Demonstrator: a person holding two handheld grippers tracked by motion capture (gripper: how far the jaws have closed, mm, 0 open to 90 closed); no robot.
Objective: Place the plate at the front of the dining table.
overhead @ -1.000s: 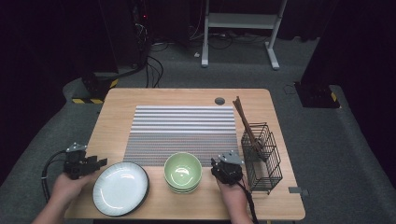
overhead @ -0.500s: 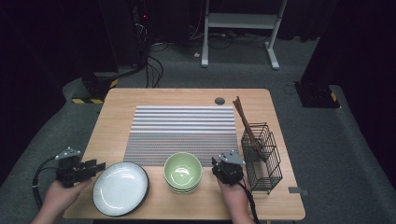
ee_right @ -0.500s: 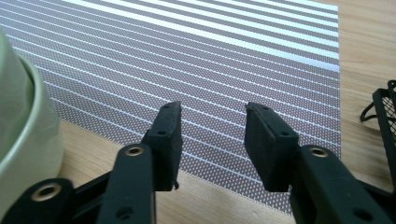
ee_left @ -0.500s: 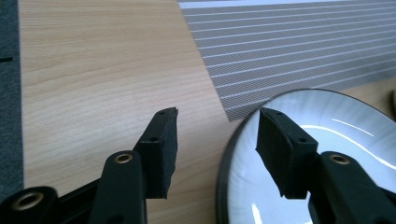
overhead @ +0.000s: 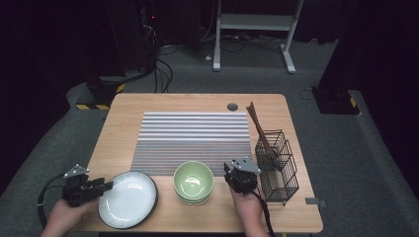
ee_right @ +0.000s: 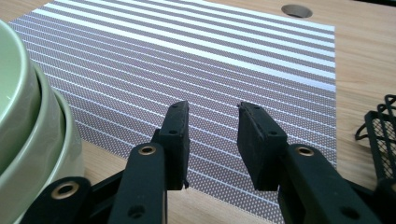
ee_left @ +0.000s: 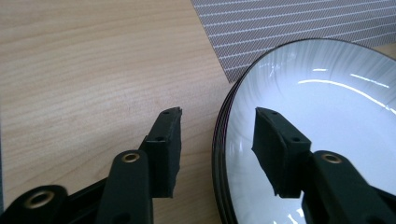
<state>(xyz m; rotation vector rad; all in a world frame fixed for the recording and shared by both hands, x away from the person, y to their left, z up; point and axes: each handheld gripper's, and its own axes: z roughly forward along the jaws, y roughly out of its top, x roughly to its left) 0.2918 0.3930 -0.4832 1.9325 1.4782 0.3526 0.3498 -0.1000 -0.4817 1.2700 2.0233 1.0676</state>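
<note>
Left gripper [overhead: 106, 186] sits at the near left corner of the wooden surface [overhead: 197, 101], its jaws straddling the left rim of the plate [overhead: 129, 197], and they have just been closing. In the left gripper view, one jaw hangs outside the plate [ee_left: 327, 102] over bare wood, the other over the white inside, with the dark rim running up between them; a clear gap shows on both sides, so nothing is pinched yet, the jaws partly open. That rim reads as several thin edges, so this looks like a stack of plates, white inside with dark edges, lying flat at the near edge, just left of the green bowls [overhead: 193, 181]. Over to the right gripper [overhead: 229, 170]: it is just beside the bowls on their right, between them and the black wire basket [overhead: 279, 165] with its brown sticks [overhead: 259, 131]. Its jaws have also just been closing, yet in the right gripper view they stand apart with nothing between them, only the striped placemat [ee_right: 196, 65] beyond. The stacked green bowls [ee_right: 28, 126] bulge in at that view's left, the basket [ee_right: 380, 135] at its right. The placemat [overhead: 195, 140] lies across the middle of the surface, its near edge just behind plates and bowls.
</note>
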